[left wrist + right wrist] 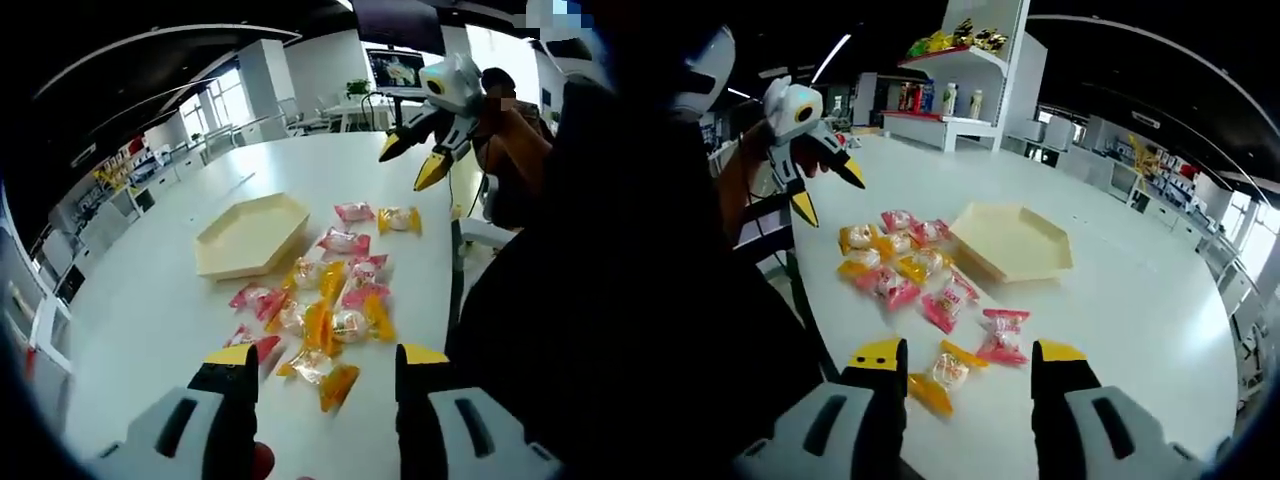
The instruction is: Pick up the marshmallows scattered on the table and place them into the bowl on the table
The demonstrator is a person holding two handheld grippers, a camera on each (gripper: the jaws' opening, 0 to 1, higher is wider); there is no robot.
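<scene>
1. White open-plan office bench (160,300) carries the wrapped marshmallows (325,295), pink and yellow, lying loose in a cluster just beside the bowl (252,235), a pale hexagonal tray with nothing in it yet
2. Left gripper (325,365) hangs over the near edge of the cluster, jaws spread with nothing between, likely lined up for a first pick
3. Right gripper (965,360) faces the cluster from the opposite side, jaws likewise spread, a yellow sweet (943,375) lying between them

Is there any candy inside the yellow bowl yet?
No. The bowl looks empty in both views; its pale floor shows bare. The wrapped marshmallows lie beside it on the white table.
</scene>
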